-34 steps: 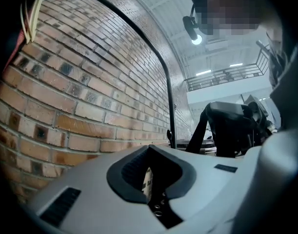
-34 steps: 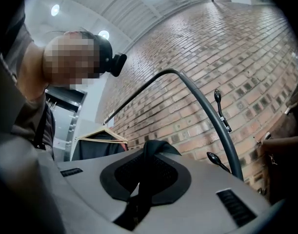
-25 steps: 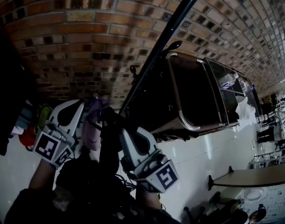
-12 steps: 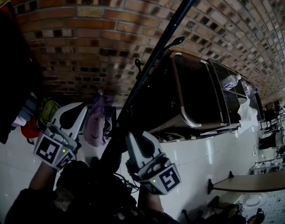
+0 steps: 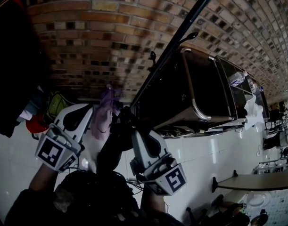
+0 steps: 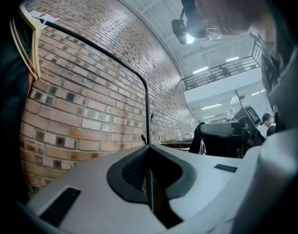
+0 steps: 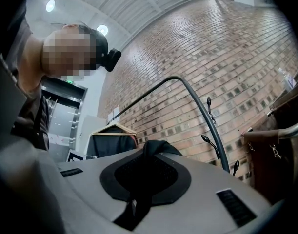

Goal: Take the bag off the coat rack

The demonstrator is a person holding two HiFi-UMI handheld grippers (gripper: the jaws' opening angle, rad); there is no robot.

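A brick wall [image 5: 87, 36] fills the upper part of the head view, and a white tiled surface [image 5: 200, 159] spreads below it. Dark clothing [image 5: 12, 79] takes up the left edge, and the right gripper view shows some of it on a wooden hanger [image 7: 112, 128]. Right of centre stands a dark brown piece of furniture [image 5: 176, 98] edged by a chrome tube.

The coat rack's black pole [image 5: 181, 32] crosses the head view on a slant, from the top right down towards the two grippers. It carries small knobbed hooks [image 5: 188, 36], and the gripper views show it curving over at one end.

The bag [image 5: 114, 145] is black and sits at the lower part of the pole, between the two grippers. It reaches up to the pole, so it is not off the rack.

The right gripper [image 7: 148, 156] has its claw pressed together on a black strap [image 7: 156, 147] of the bag. The strap bulges above the tips and runs down through the slit between the pads.

The left gripper [image 6: 148, 150] is just to the left of the bag. Its claw is pressed together too, with only a thin dark slit between the pads. Whether anything is caught in that slit cannot be made out.

A small purple item [image 5: 103, 114] hangs just beside the left gripper's tips, between that gripper and the pole
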